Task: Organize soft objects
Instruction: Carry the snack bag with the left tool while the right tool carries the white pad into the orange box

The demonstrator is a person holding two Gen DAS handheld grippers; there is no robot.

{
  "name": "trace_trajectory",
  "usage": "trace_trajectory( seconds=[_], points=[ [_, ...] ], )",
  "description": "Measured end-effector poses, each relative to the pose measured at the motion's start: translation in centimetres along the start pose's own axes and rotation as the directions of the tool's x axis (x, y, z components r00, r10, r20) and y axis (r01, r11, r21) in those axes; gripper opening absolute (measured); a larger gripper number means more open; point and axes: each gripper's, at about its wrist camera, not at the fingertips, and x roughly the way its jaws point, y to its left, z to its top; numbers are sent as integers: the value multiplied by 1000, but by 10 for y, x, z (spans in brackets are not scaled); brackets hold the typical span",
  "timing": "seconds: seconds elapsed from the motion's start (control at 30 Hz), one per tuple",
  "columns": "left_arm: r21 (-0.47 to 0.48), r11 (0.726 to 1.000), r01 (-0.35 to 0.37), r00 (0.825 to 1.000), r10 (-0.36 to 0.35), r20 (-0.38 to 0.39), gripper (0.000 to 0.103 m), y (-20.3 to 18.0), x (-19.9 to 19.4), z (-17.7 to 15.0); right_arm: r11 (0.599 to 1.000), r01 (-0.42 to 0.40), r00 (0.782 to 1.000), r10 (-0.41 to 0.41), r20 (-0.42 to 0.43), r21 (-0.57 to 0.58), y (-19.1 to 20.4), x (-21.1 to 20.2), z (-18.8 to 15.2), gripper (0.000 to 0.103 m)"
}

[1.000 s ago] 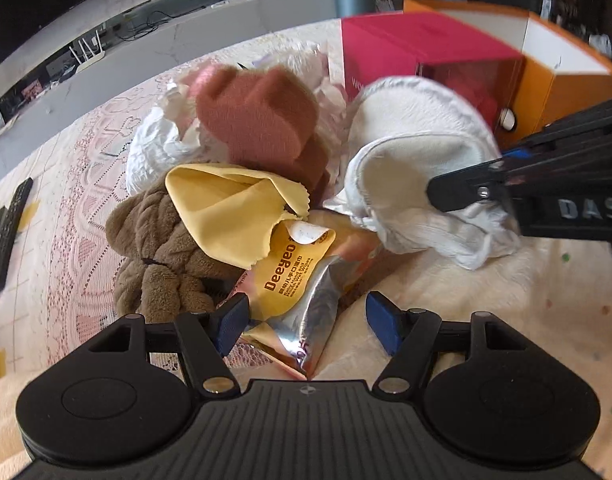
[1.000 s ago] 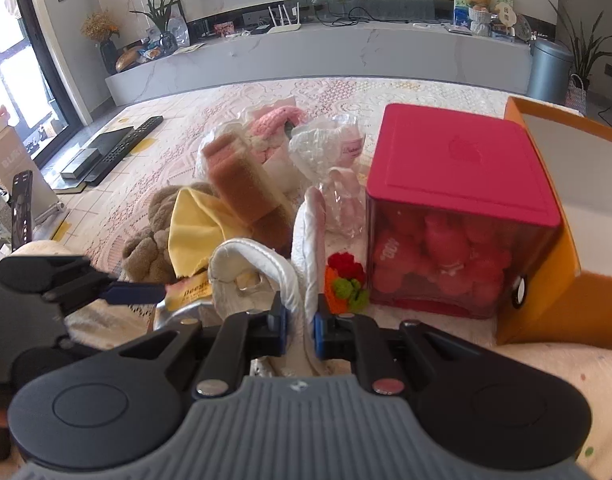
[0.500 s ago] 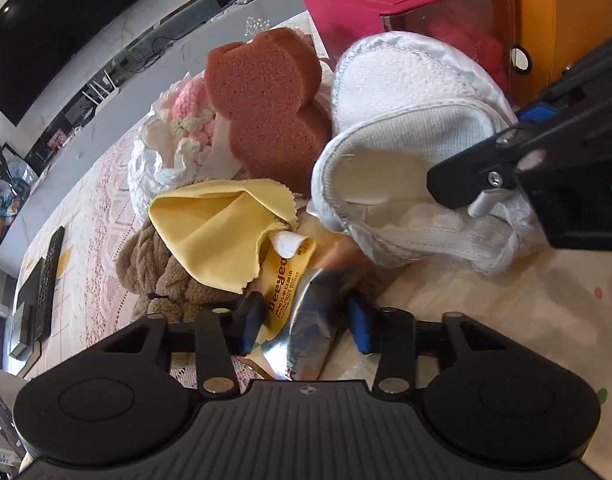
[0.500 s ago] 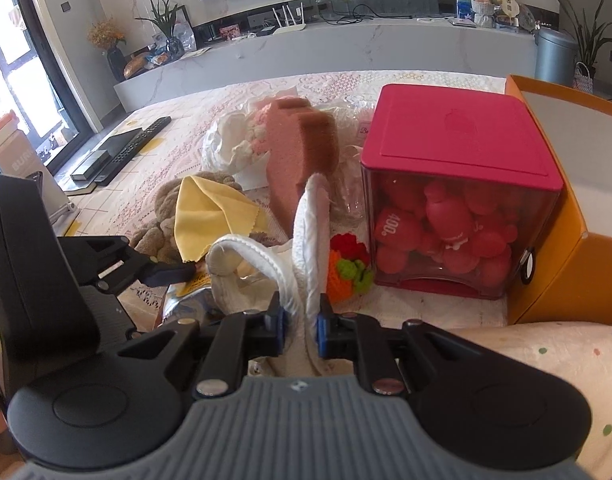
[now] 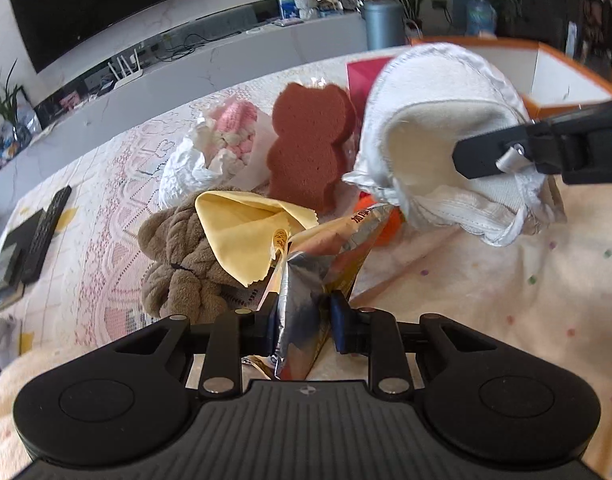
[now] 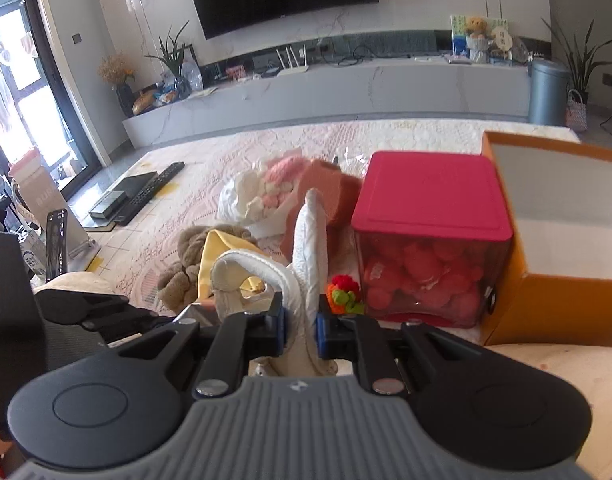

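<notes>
The left gripper [image 5: 302, 322] clamps a foil snack packet [image 5: 326, 252]; the right gripper [image 6: 300, 330] pinches a white slipper [image 6: 310, 236]. The red-lidded box [image 6: 430, 216] holds pink toys, and the orange box [image 6: 566, 216] looks bare inside.

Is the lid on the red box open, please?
No, the red box has its lid seated flat and closed.

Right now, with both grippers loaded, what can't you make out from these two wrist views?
- Orange box interior: right wrist view, hidden by its near wall; cut off by the frame in the left wrist view.
- Snack packet print: left wrist view, crumpled foil, too small.
- Small red and green item: right wrist view, partly behind the right gripper and white slipper.
</notes>
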Motion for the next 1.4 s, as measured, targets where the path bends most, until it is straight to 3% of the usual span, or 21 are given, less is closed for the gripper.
trace_trajectory(
  seconds=[0.3, 0.47, 0.77, 1.1, 1.3, 1.4],
  points=[
    [-182, 974, 138, 989, -126, 78, 29, 9, -41, -1, 999, 43, 995, -43, 92, 3, -10, -45, -1, 12],
    [-264, 937, 228, 971, -201, 126, 29, 12, -58, 2, 997, 74, 990, -75, 119, 12, -19, -65, -3, 12],
    [-324, 884, 338, 938, -287, 194, 28, 16, -70, 18, 995, 95, 979, -96, 181, 11, -29, -93, -1, 12],
    [-295, 868, 399, 909, -333, 250, 28, 8, -69, 59, 989, 145, 957, -146, 250, 25, -54, -113, 21, 12],
    [-255, 852, 458, 879, -390, 276, 28, -13, -54, 104, 978, 183, 949, -202, 241, 98, -92, -110, 44, 12],
    [-250, 827, 503, 857, -441, 267, 28, -30, -41, 128, 969, 219, 945, -240, 224, 114, -110, -107, 55, 12]
  ],
)
